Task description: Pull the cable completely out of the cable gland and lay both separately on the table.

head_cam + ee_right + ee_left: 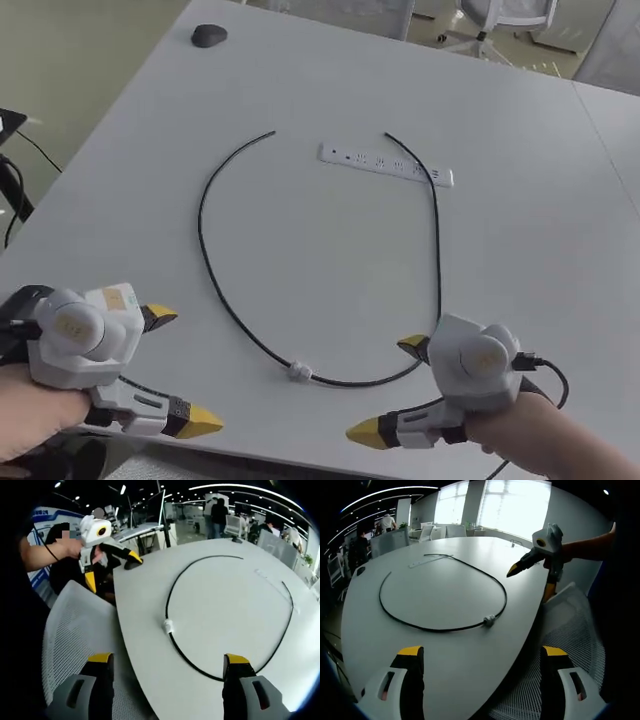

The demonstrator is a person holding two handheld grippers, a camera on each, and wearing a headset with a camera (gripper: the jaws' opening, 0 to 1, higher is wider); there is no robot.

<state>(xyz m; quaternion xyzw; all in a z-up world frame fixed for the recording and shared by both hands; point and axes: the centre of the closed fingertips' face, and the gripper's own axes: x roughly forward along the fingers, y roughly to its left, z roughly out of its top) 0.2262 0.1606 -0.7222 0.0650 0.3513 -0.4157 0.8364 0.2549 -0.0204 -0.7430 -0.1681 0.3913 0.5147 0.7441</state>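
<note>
The left gripper (185, 370) hangs at the near edge of the table (300, 270), its jaws spread wide with nothing between them. The right gripper (390, 390) is the same, jaws far apart and empty, just off that edge. The two point inward, toward one another, well apart.

Between them and slightly ahead of both, the small white cable gland (298, 372) lies on the tabletop, threaded on the black cable (203, 240). It sits roughly midway between the grippers, perhaps a shade nearer the right one, though the difference is too slight to count. Neither gripper touches it.

At the gland the cable runs crosswise, from the left gripper's side to the right gripper's side. The gland's long axis therefore appears to point from one gripper toward the other. On each side the cable curves away from the grippers in a wide open loop. Its two free ends lie far beyond, near a white power strip (385, 165), and the end on the right gripper's side crosses over that strip.

Judged from this layout, each gripper has a stretch of cable on its own side. The pull would have to follow that crosswise line, one gripper pinning the gland while the other draws the cable through. The extraction has not yet begun.
</note>
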